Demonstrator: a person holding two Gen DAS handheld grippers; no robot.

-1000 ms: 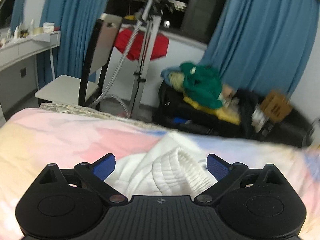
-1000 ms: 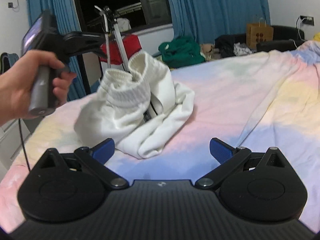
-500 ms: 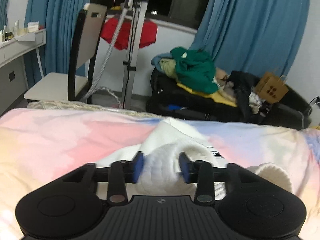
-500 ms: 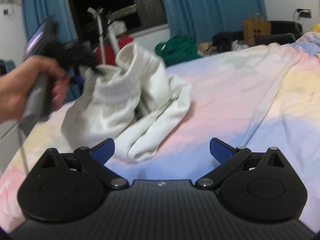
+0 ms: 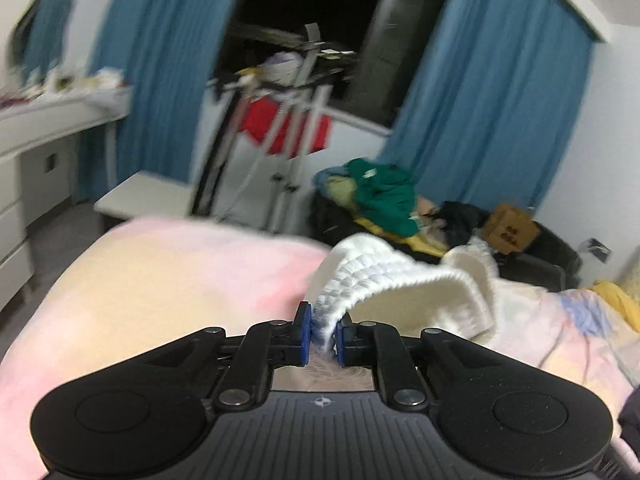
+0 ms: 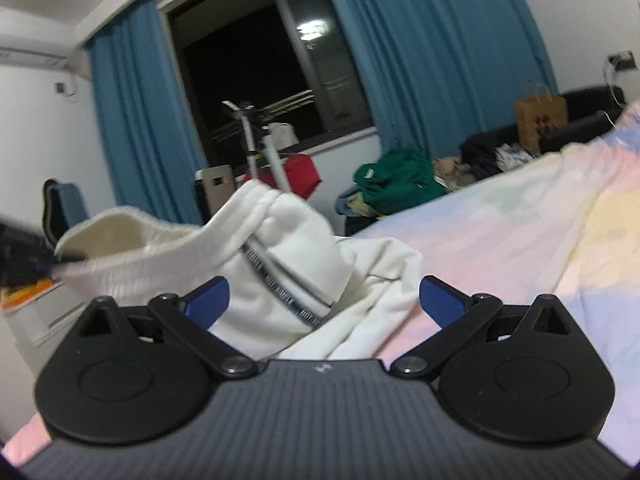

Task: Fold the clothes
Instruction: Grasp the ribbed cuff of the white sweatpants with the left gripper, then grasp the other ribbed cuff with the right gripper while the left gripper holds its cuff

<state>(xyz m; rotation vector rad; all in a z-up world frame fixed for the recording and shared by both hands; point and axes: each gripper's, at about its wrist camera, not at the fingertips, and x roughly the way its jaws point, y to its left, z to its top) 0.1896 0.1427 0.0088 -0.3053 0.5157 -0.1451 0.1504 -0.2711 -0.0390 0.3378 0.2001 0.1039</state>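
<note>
A white garment (image 5: 400, 280) with a ribbed hem lies bunched on the pastel bedspread (image 5: 168, 280). My left gripper (image 5: 322, 332) is shut on the ribbed hem and holds it lifted off the bed. In the right wrist view the white garment (image 6: 288, 248) fills the middle, its hem stretched out to the left where the left gripper (image 6: 44, 262) pinches it. My right gripper (image 6: 322, 298) stands open close in front of the cloth, its blue pads (image 6: 208, 298) on either side of a fold, nothing clamped.
Beyond the bed's far edge stand a drying rack (image 5: 296, 120) with a red cloth, a chair (image 5: 148, 196), a pile of green clothes (image 5: 384, 196) on dark bags, and a brown paper bag (image 5: 510, 230). Blue curtains (image 6: 432, 60) flank a dark window. A white desk (image 5: 40, 128) stands left.
My left gripper went from open to shut on the ribbed hem and pulled it up and leftward. The right gripper moved closer to the garment and stayed open.
</note>
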